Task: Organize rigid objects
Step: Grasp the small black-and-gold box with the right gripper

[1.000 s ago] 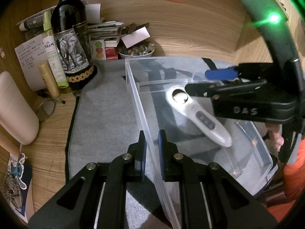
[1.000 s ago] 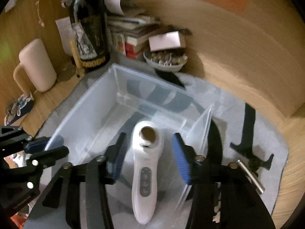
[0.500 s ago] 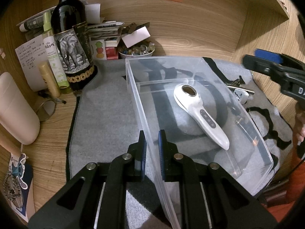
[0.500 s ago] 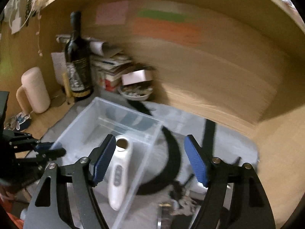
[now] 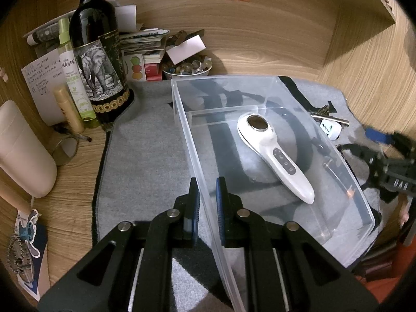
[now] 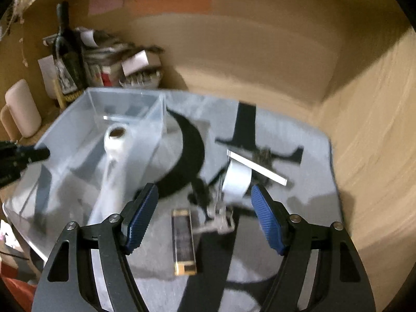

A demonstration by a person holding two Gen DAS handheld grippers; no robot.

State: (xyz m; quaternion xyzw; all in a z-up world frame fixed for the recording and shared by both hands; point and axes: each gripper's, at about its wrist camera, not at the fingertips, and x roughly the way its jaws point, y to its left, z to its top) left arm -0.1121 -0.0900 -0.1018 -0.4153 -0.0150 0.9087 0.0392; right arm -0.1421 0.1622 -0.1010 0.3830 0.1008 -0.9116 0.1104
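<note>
A clear plastic bin [image 5: 361, 208] stands on a grey mat [image 5: 145, 156]. A white handheld device [image 5: 275, 150] lies inside it, also blurred in the right wrist view [image 6: 114, 150]. My left gripper [image 5: 207, 197] is shut on the bin's near-left wall. My right gripper [image 6: 204, 213] is open and empty, hovering over the mat right of the bin [image 6: 65, 135]. Below it lie a dark rectangular lighter-like object [image 6: 184, 241], a key bunch [image 6: 218, 218] and a white tag [image 6: 237, 179]. The right gripper shows in the left wrist view [image 5: 384, 156].
A wine bottle [image 5: 98, 59], spray bottle [image 5: 74, 75], beige mug [image 5: 20, 150], stacked papers and a bowl of small items [image 5: 187, 69] crowd the back left. Wooden walls [image 5: 364, 59] close in behind and to the right.
My right gripper left the white device in the bin, pulled out and swung right over the keys on the mat. My left gripper stayed clamped on the bin wall.
</note>
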